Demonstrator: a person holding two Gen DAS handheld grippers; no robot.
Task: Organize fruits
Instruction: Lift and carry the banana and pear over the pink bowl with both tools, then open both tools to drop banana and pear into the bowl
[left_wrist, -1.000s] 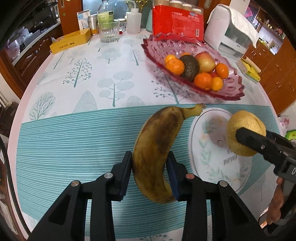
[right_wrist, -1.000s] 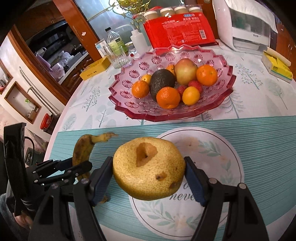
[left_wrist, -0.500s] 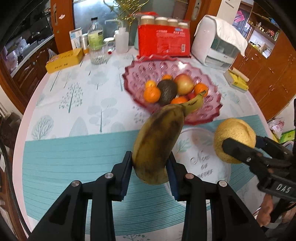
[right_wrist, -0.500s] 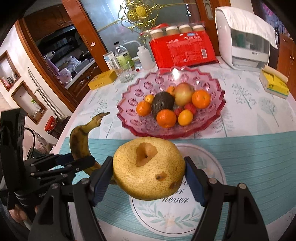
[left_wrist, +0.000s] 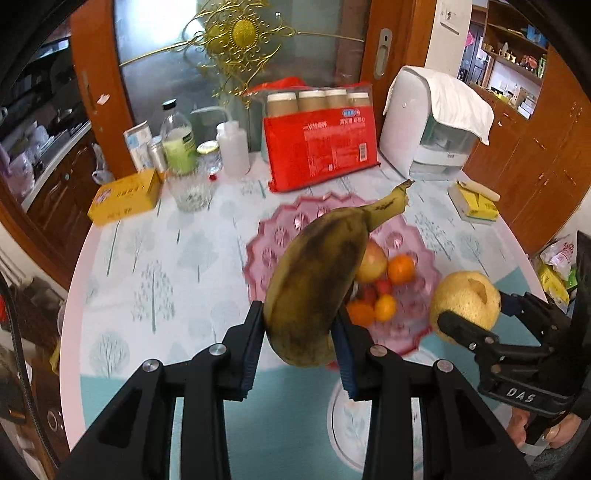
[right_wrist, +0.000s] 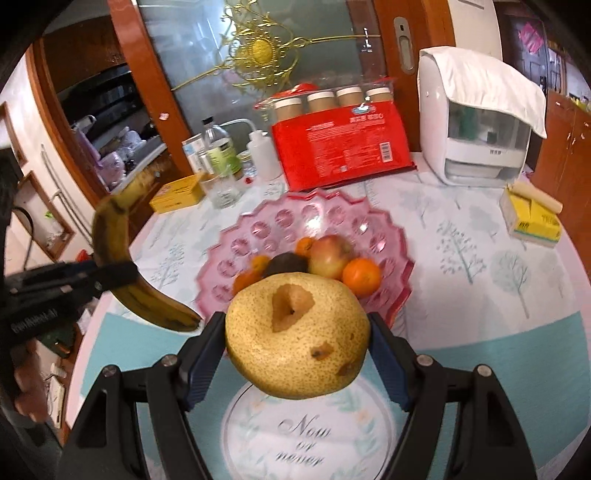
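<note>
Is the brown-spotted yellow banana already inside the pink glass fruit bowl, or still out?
Out. The brown-spotted yellow banana is clamped in the left gripper, in the air before the pink glass fruit bowl.

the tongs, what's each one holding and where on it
Left tongs grip the banana across its lower blunt end, stem up. Right tongs clamp the pear by its sides.
</note>
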